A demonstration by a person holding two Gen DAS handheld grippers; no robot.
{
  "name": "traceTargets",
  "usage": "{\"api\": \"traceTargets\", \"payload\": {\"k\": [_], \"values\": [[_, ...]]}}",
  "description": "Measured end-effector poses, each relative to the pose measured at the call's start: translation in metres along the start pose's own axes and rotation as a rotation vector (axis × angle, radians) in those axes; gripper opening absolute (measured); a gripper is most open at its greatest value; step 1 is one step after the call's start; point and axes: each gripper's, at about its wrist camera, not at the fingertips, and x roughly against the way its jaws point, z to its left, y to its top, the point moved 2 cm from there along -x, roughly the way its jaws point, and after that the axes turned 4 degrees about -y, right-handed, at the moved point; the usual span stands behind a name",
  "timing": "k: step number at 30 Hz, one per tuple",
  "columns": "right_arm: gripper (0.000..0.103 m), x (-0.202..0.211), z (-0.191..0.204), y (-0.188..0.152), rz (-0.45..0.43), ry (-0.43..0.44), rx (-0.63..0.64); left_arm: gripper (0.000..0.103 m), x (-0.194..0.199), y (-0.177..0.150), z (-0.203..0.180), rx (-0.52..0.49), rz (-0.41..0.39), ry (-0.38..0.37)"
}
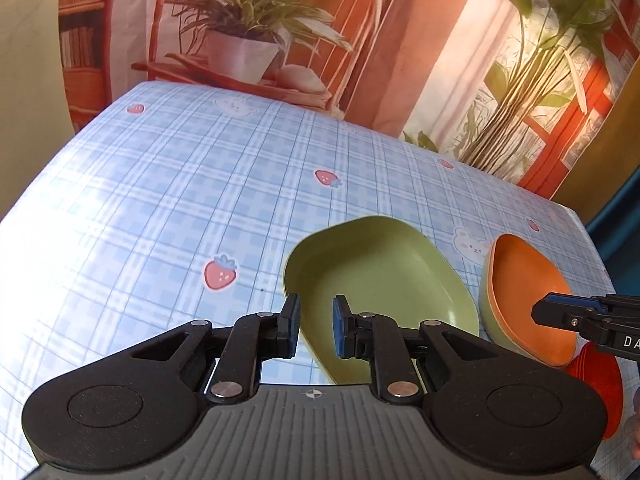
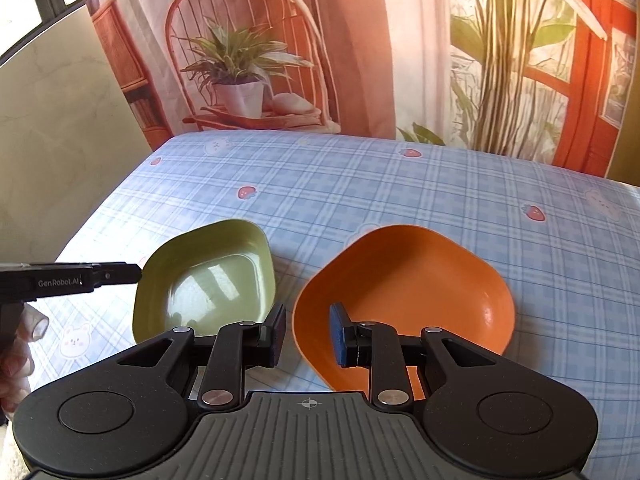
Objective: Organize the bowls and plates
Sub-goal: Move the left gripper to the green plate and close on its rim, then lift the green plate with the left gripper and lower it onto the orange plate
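Observation:
A green squarish bowl (image 1: 380, 280) rests on the blue plaid tablecloth, also seen in the right wrist view (image 2: 212, 280). An orange bowl (image 2: 404, 300) sits to its right; in the left wrist view the orange bowl (image 1: 528, 300) appears nested in a green-rimmed one. My left gripper (image 1: 316, 328) is open with its jaws straddling the green bowl's near-left rim, not closed on it. My right gripper (image 2: 306, 332) is open with its jaws either side of the orange bowl's near-left rim. The left gripper also shows from the side in the right wrist view (image 2: 116, 274).
The table (image 2: 400, 184) has a blue plaid cloth with strawberry and bear prints. A printed backdrop (image 2: 320, 40) of a chair and plants hangs behind it. A red-orange item (image 1: 600, 384) lies at the lower right of the left wrist view.

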Motion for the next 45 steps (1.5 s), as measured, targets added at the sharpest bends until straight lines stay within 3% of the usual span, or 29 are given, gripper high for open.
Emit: {"api": "traceTargets", "payload": {"k": [7, 24, 39, 45], "values": [[0.024, -0.011, 0.020, 0.001, 0.012, 0.007, 0.040, 0.018, 0.000, -0.011, 0.004, 0.032, -0.028, -0.005], [0.024, -0.037, 0.033, 0.011, 0.043, 0.022, 0.047, 0.021, -0.006, -0.040, 0.022, 0.093, 0.008, -0.062], [0.024, -0.066, 0.056, 0.050, 0.011, -0.005, 0.115, 0.022, -0.002, -0.052, 0.033, 0.129, -0.030, -0.107], [0.015, -0.068, 0.061, 0.046, 0.008, 0.013, 0.118, 0.021, -0.002, -0.054, 0.031, 0.132, -0.044, -0.112]]}}
